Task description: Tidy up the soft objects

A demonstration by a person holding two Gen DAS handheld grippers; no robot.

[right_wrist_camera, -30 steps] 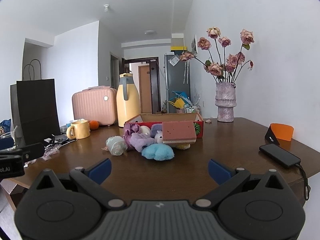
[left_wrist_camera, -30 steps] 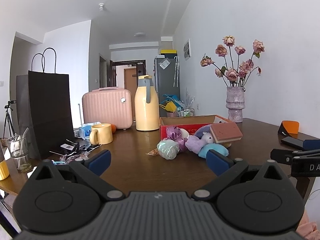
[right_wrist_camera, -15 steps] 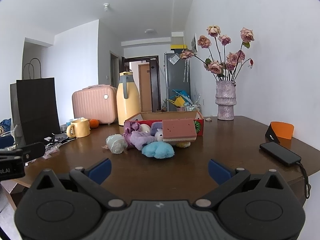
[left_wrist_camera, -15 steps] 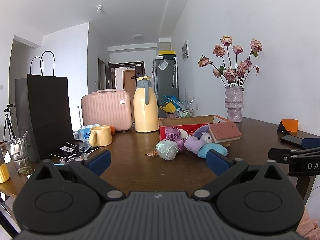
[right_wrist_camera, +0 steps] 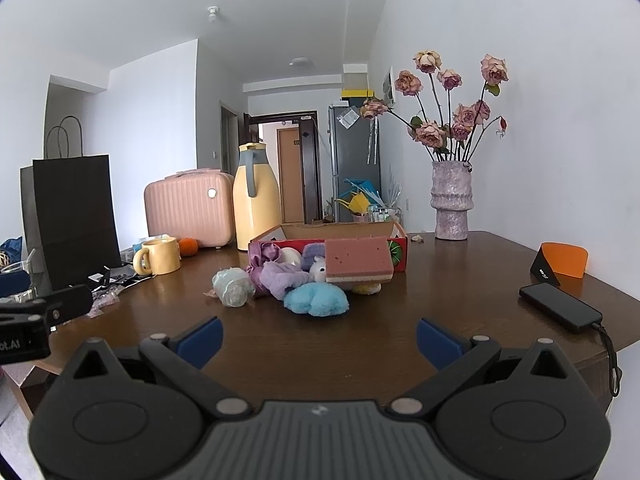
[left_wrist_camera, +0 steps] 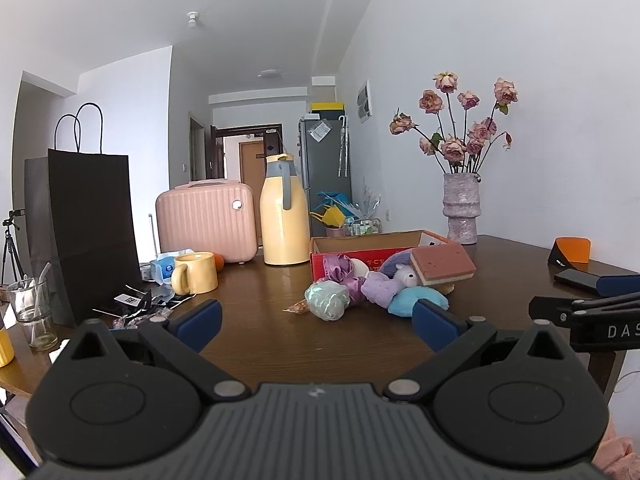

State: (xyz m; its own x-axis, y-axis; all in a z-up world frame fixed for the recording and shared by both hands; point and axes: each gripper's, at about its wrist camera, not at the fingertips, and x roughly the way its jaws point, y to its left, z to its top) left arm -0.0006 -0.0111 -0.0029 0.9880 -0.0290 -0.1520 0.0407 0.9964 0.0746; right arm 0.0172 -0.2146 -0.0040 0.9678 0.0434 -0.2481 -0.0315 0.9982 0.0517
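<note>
Grippers both spread wide, empty: left gripper (left_wrist_camera: pixel 316 322) and right gripper (right_wrist_camera: pixel 319 338) hover above the near edge of the wooden table (right_wrist_camera: pixel 460 280). Soft objects heaped mid-table, against the front of a red cardboard box (right_wrist_camera: pixel 400 252): pink sponge (right_wrist_camera: pixel 359 259) propped on top, blue plush (right_wrist_camera: pixel 316 299) in front, purple cloth (right_wrist_camera: pixel 280 278) behind it, pale green bundle (right_wrist_camera: pixel 232 288) leftmost. Phone (right_wrist_camera: pixel 560 307) lies well right.

Dark wood table (right_wrist_camera: pixel 360 344): soft toy pile (right_wrist_camera: pixel 296 280) ctr w/ red box (right_wrist_camera: pixel 344 236) behind; mug (right_wrist_camera: pixel 158 256), black bag (right_wrist_camera: pixel 72 216) left; phone (right_wrist_camera: pixel 560 306) right; vase (right_wrist_camera: pixel 451 200) far right.
</note>
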